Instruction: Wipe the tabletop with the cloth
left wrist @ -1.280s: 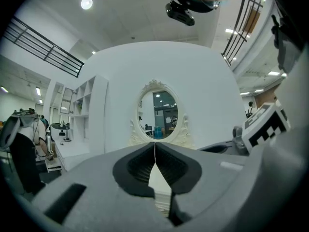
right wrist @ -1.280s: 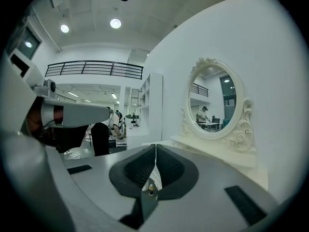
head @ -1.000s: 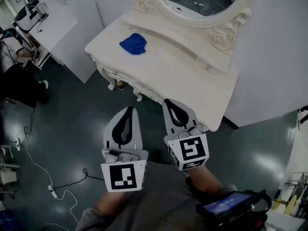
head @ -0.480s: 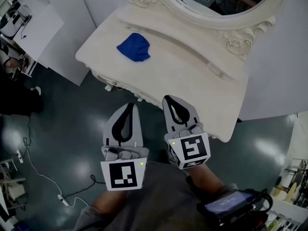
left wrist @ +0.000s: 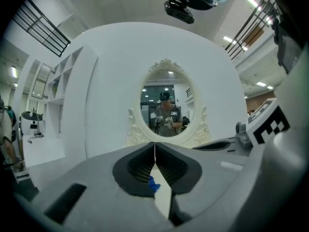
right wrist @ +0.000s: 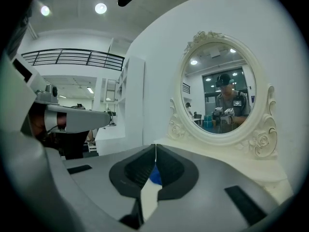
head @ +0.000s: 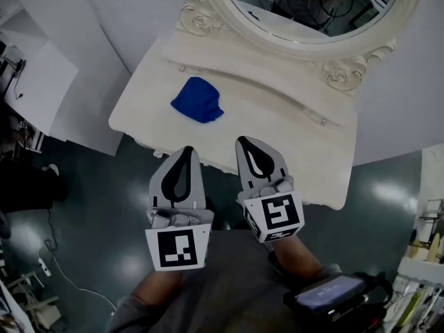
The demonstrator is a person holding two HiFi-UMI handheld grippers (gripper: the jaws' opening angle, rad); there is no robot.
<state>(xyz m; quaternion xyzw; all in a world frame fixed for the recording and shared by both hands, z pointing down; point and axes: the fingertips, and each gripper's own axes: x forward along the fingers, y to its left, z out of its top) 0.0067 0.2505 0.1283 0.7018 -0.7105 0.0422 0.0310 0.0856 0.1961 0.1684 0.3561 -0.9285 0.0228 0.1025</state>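
A crumpled blue cloth lies on the top of the cream-white carved desk, left of centre in the upper half of the head view. It sits alone on the surface, below the oval mirror in its ornate cream frame that fills the upper right.

The 2 tongs are side by side in the lower middle of that view, over the dark glossy floor. Their tips point up the frame and just overlap the desk's front edge, well apart from the cloth.

The left tongs are fully closed. In the left gripper view the 2 dark pads meet in a thin line with nothing gripped. A bit of the blue cloth shows far beyond, through the gap below the pads.

The right tongs are likewise closed tip to tip and empty, with the cloth visible past them on the desk.
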